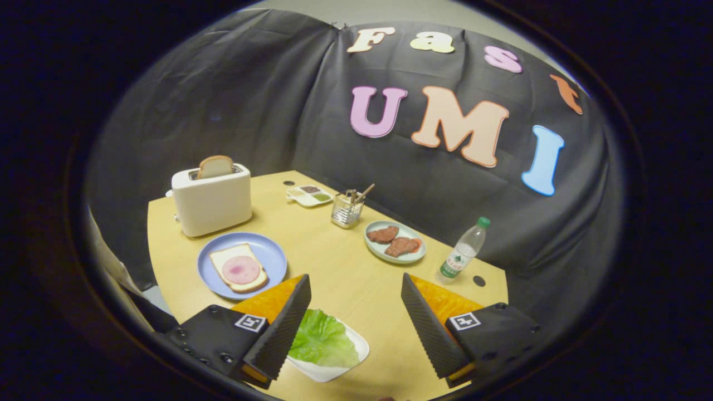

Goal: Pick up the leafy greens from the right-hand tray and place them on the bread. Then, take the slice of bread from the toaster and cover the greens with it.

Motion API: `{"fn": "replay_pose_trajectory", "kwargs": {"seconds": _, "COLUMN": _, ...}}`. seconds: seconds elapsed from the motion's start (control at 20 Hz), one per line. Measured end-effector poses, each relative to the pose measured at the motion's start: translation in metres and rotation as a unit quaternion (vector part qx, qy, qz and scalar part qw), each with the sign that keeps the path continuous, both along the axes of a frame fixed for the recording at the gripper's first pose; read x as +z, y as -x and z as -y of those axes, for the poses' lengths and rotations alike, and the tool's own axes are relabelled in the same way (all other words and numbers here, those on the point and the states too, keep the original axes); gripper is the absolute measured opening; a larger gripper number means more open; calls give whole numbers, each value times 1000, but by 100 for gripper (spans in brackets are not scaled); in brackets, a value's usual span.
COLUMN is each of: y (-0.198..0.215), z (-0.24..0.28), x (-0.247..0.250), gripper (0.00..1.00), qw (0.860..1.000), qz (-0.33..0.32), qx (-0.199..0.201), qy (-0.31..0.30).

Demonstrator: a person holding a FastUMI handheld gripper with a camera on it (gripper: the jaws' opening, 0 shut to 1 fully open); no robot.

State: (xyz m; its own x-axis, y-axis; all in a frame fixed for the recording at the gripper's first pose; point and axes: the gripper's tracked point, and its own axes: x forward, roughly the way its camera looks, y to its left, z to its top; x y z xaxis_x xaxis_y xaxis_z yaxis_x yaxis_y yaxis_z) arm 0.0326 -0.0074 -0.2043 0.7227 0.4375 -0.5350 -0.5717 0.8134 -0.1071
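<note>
Leafy greens [323, 338] lie on a small white tray [356, 356] low between my fingers, close by the left finger, which covers part of them. My gripper [356, 292] is open, held above the tray, touching nothing. Beyond the left finger a blue plate [267, 250] carries a slice of bread [231, 257] topped with a round of pink ham [241, 269]. Behind that plate stands a white toaster [211, 203] with a bread slice [215, 166] sticking up out of its slot.
On the yellow table [334, 262] beyond the fingers are a pale plate with two meat pieces [395, 242], a wire holder with utensils [347, 209], a small divided dish [309, 195] and a water bottle [462, 252] near the right edge.
</note>
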Motion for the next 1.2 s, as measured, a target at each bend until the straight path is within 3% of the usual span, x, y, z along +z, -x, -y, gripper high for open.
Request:
{"fn": "replay_pose_trajectory", "kwargs": {"seconds": 0.5, "y": 27, "z": -10, "x": -90, "gripper": 100, "qw": 990, "qz": -113, "qx": 70, "qy": 42}}
{"fn": "replay_pose_trajectory", "kwargs": {"seconds": 1.2, "y": 51, "z": -1, "x": -174, "gripper": 100, "qw": 968, "qz": -221, "qx": 93, "qy": 78}}
